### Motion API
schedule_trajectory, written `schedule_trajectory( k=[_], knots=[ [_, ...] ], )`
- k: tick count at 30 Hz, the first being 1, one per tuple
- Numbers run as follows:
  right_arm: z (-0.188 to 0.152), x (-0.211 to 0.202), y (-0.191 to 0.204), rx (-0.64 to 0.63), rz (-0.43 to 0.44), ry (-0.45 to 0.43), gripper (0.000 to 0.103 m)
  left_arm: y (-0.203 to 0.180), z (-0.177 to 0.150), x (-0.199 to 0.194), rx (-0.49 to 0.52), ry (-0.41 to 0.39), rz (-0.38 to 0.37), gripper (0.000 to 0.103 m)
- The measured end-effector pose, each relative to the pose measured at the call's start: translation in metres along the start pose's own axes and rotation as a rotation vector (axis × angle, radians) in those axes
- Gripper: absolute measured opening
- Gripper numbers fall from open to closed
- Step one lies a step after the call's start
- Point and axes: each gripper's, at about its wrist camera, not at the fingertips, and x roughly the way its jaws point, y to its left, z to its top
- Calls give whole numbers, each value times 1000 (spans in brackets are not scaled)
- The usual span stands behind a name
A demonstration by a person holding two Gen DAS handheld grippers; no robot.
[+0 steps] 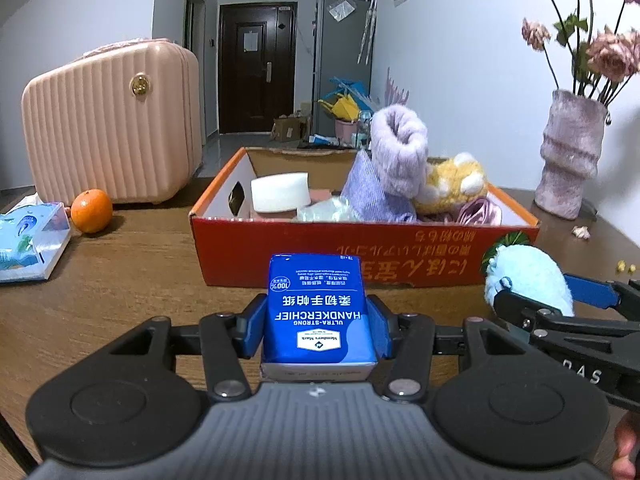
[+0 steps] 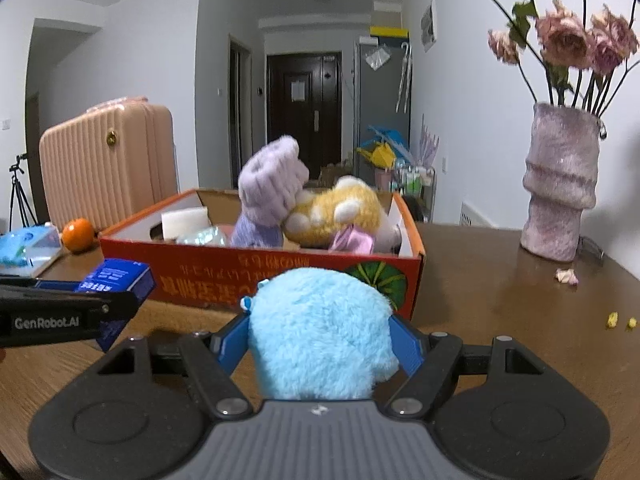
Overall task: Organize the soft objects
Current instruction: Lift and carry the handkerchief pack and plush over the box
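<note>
The left gripper (image 1: 318,322), low in the centre of its frame, is clamped on a blue handkerchief pack (image 1: 318,312). The right gripper (image 2: 320,344) squeezes a fluffy blue plush (image 2: 320,332) between its pads. Both loads hang just short of the orange cardboard box (image 1: 360,248), mid-frame, already holding a lilac plush (image 1: 394,152) and a yellow plush (image 1: 454,182). This looks like the carrying step; next, each load must clear the near wall and drop into free space at the box's left.

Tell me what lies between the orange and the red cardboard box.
Only bare wooden table lies between the orange and the red cardboard box, clearest in the left wrist view. The pink suitcase stands behind that gap.
</note>
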Motion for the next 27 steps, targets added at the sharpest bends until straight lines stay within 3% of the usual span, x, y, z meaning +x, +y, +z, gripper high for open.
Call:
schedule_trajectory(
  k=[11,27],
  knots=[
    [16,-4,8,-16,-12,-113,73,2,17,-9,-35,-68,-6,53],
    [51,31,16,-12,-14,-203,73,9,51,16,-91,-136,22,53]
  ],
)
